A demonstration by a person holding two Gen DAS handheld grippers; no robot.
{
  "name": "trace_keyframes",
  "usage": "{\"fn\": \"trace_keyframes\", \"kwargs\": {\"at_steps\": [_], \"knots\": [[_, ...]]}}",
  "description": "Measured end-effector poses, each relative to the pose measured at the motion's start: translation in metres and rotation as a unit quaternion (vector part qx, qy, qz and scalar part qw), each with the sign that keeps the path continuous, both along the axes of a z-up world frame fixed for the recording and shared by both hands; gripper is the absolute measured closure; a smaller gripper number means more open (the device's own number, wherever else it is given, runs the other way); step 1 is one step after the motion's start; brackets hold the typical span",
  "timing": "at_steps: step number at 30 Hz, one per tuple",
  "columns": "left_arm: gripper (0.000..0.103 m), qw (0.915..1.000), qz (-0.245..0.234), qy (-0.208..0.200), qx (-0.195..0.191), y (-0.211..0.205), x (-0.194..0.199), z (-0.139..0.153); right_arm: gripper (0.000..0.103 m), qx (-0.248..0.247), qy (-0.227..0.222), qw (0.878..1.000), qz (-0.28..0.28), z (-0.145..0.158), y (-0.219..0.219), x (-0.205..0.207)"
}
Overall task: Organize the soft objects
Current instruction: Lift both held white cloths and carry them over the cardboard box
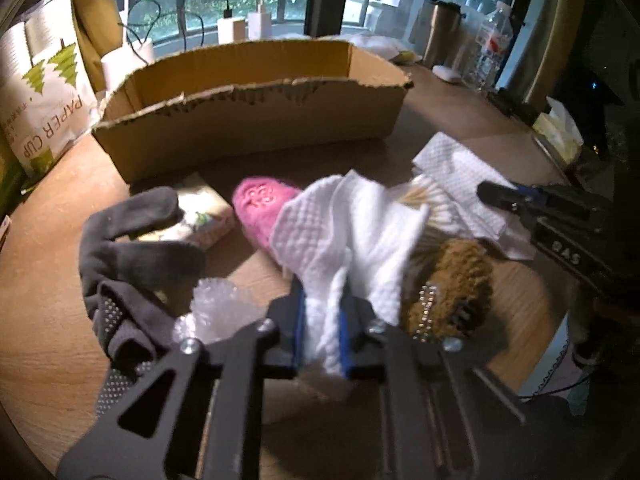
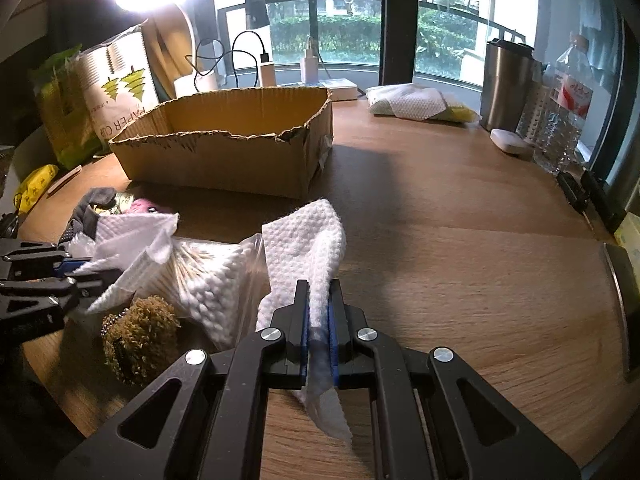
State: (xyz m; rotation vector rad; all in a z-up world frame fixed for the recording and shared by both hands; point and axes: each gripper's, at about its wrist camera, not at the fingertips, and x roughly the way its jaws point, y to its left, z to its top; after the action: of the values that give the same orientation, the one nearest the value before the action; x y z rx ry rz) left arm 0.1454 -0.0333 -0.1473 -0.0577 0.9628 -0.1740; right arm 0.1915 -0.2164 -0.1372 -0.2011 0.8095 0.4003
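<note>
Both grippers pinch white textured cloth; the left gripper (image 1: 323,332) has its blue pads pressed onto a bunched white cloth (image 1: 352,232) lifted above the table, and the right gripper (image 2: 319,334) is closed on a second fold of white cloth (image 2: 308,240); whether these are two ends of one sheet or two separate sheets I cannot tell, though the left view shows more white sheet (image 1: 460,184) lying flat beyond. Beneath and between them sit a clear bag of cotton swabs (image 2: 212,276) and a brown fuzzy toy with a bead chain (image 2: 140,340); toward the left side of the table (image 2: 460,248) lie a dark grey glove (image 1: 132,264), a scrap of bubble wrap (image 1: 216,308), a pink fuzzy slipper (image 1: 260,208) and a small tissue pack (image 1: 204,216). The torn cardboard box (image 1: 248,120) stands open near the table's far edge, apparently the destination. The likely troubles: if the cloth is one piece, hands moving apart would stretch it or pull it from a grip; a trailing fold could catch the swab bag or the bead chain and drag them; and the loose hanging end might snag the box's ragged front rim and drape outside.
</note>
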Motion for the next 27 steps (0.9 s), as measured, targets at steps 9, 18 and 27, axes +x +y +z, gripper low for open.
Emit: {"fn": "trace_keyframes", "kwargs": {"at_steps": [9,18,27], "knots": [[0.095,0.9984,-0.005,-0.052,-0.02,0.004,-0.01,0.041,0.094,0.006,-0.033,0.999,0.005,0.022,0.003,-0.003],[0.095,0.9924,-0.002,-0.121,-0.022,0.014,-0.003,0.086,0.094,0.022,-0.081,0.996,0.02,0.065,0.009,-0.003],[0.095,0.9858,0.007,-0.167,-0.015,0.03,0.019,0.112,0.094,0.03,-0.126,0.991,0.04,0.103,0.021,0.011]]}}
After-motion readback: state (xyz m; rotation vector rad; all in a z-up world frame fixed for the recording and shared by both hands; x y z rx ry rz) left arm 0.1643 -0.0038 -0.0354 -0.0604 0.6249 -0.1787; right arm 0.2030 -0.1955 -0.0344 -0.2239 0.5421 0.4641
